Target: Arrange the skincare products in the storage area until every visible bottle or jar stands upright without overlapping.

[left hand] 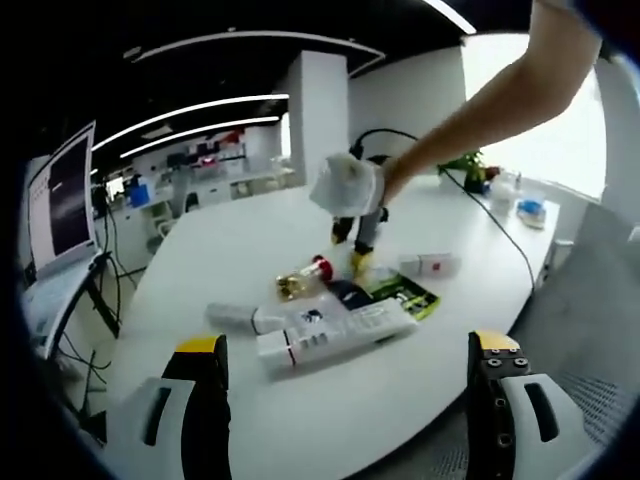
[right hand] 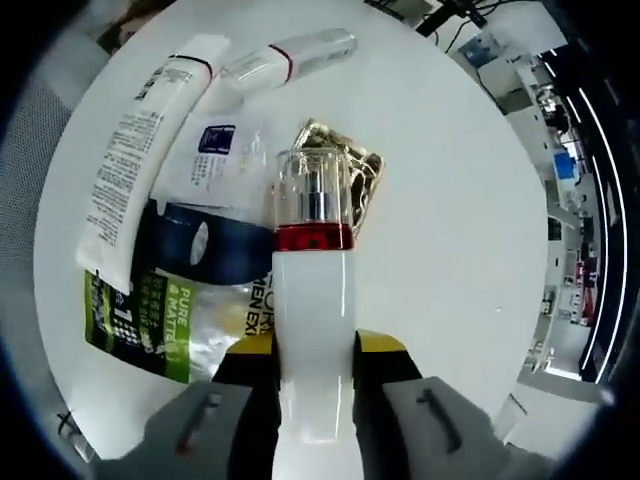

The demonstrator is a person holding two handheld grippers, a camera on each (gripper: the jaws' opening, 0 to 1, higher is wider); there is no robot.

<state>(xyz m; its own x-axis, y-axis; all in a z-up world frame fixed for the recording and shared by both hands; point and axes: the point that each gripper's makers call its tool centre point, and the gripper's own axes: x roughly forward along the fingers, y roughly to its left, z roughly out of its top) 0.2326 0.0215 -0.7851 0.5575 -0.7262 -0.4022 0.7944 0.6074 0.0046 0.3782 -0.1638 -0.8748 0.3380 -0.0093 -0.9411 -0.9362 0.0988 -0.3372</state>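
My left gripper (left hand: 347, 343) hovers open above the near edge of the white table (left hand: 230, 250), nothing between its jaws. Just beyond it lie a large white tube (left hand: 335, 335), a small white tube (left hand: 240, 317), a white sachet (left hand: 315, 315), a dark blue sachet (left hand: 350, 292) and a green sachet (left hand: 405, 295). A gloved hand (left hand: 350, 185) holds my right gripper (left hand: 358, 255) down at the pile. My right gripper (right hand: 315, 345) is shut on a white bottle (right hand: 312, 300) with a red ring and clear cap (right hand: 312, 190), over a gold item (right hand: 345, 165). Another white bottle (left hand: 430, 264) lies further right.
A monitor (left hand: 60, 195) stands off the table's left side. A black cable (left hand: 495, 225) runs across the far right of the table towards a plant (left hand: 470, 165) and small items (left hand: 530, 208). The table edge (left hand: 400, 440) curves close under my left gripper.
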